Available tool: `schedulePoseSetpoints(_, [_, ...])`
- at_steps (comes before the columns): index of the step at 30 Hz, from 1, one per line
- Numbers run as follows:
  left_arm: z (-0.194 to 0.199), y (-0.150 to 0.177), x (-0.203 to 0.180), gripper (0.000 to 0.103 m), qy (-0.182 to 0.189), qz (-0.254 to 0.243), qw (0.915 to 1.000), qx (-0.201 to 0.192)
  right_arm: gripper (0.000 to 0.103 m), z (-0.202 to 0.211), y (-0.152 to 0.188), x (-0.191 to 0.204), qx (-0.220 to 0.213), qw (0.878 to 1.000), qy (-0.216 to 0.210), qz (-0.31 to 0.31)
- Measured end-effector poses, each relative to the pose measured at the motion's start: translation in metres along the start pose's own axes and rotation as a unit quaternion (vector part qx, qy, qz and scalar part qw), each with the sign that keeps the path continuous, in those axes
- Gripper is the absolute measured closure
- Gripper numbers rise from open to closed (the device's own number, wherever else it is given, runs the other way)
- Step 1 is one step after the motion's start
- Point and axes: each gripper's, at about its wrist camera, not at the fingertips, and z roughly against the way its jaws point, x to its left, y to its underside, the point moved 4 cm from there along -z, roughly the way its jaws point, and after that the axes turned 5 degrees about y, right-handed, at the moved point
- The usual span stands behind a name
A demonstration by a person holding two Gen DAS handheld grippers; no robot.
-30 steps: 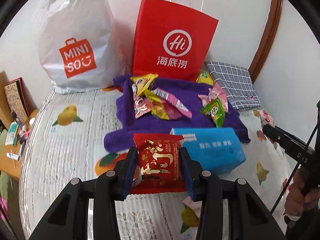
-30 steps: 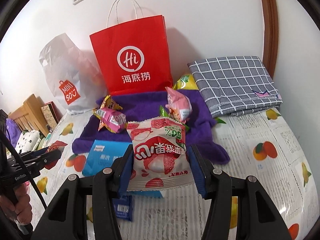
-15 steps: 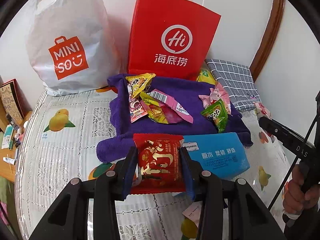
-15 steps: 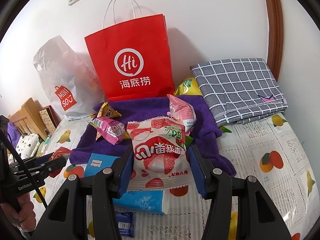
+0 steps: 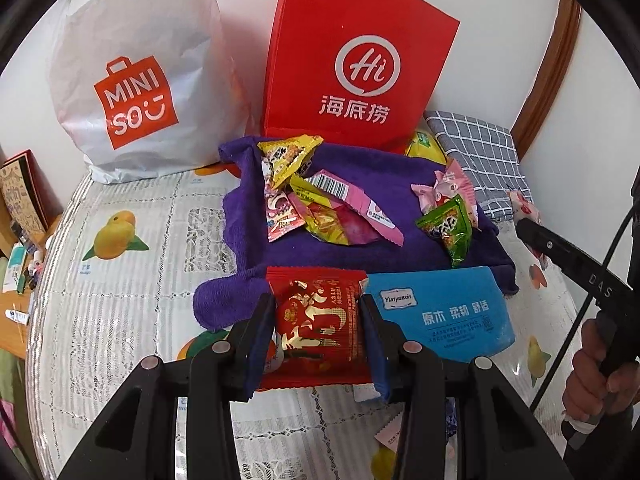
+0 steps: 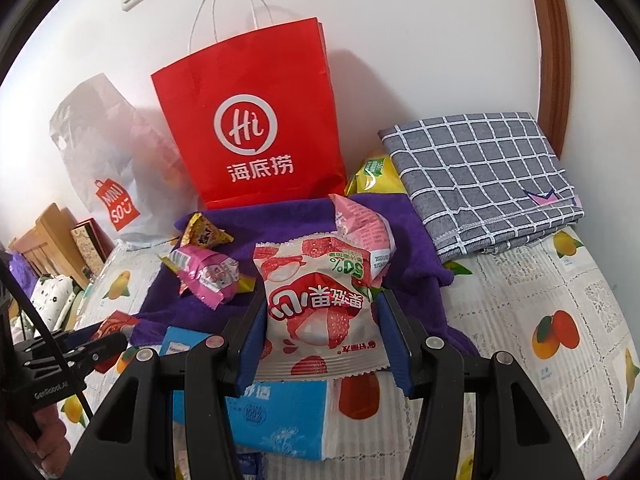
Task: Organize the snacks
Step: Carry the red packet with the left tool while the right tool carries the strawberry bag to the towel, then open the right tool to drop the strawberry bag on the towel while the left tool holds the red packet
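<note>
A red snack packet [image 5: 318, 324] is pinched between the blue pads of the left claw [image 5: 316, 330], held above the near edge of a purple towel [image 5: 360, 248] spread on a fruit-patterned bench [image 5: 120, 300]. A white lychee-printed packet [image 6: 320, 308] is clamped in the right claw [image 6: 320, 332] over the same towel. More snacks [image 5: 320, 208] are scattered on the towel, in front of a red paper bag [image 6: 256, 136] and a white plastic bag [image 5: 132, 80]. A blue tissue pack [image 5: 444, 316] is seen beside the red packet.
</note>
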Motion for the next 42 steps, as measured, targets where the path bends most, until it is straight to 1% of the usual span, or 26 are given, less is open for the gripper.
schedulePoseSetpoints(5, [-0.004,-0.001,-0.002,0.063,-0.002,-0.004,1.0000,0.005,0.050,-0.005,-0.005,-0.002,-0.005,1.000,0.006,-0.003])
schedulePoseSetpoints(10, [-0.006,-0.005,-0.003,0.063,-0.007,-0.006,0.9999,0.006,0.050,-0.009,-0.012,-0.007,-0.011,1.000,0.004,-0.013])
schedulePoseSetpoints(14, [-0.006,-0.007,-0.002,0.063,-0.012,-0.006,0.9999,0.006,0.050,-0.010,-0.020,-0.011,-0.027,0.999,0.023,-0.010])
schedulePoseSetpoints(18, [-0.009,-0.007,0.002,0.063,-0.017,-0.005,0.9998,0.009,0.050,-0.016,-0.028,-0.017,-0.030,0.999,0.020,-0.022])
schedulePoseSetpoints(23, [-0.012,-0.012,0.008,0.063,-0.006,0.011,0.9999,0.010,0.050,-0.026,-0.037,-0.022,-0.027,0.999,0.020,-0.030])
schedulePoseSetpoints(27, [-0.013,-0.017,0.009,0.063,0.003,0.018,0.9998,0.008,0.050,-0.039,-0.040,-0.021,-0.025,0.999,0.030,-0.015])
schedulePoseSetpoints(31, [-0.012,-0.022,0.007,0.063,0.008,0.020,0.9998,0.004,0.050,-0.057,-0.035,-0.021,-0.008,1.000,0.023,-0.010])
schedulePoseSetpoints(35, [-0.014,-0.029,0.007,0.063,0.016,0.027,0.9995,-0.001,0.050,-0.075,-0.031,-0.016,0.027,0.999,-0.011,-0.015])
schedulePoseSetpoints(38, [-0.015,-0.034,0.006,0.063,0.031,0.036,0.9989,-0.003,0.050,-0.082,-0.031,-0.001,0.029,0.999,-0.026,0.009])
schedulePoseSetpoints(40, [-0.017,-0.037,0.004,0.063,0.032,0.037,0.9988,-0.004,0.050,-0.091,-0.029,0.007,0.038,0.999,-0.019,0.026])
schedulePoseSetpoints(42, [-0.018,-0.039,0.002,0.063,0.030,0.034,0.9989,-0.005,0.049,-0.096,-0.028,0.009,0.037,0.999,-0.010,0.033])
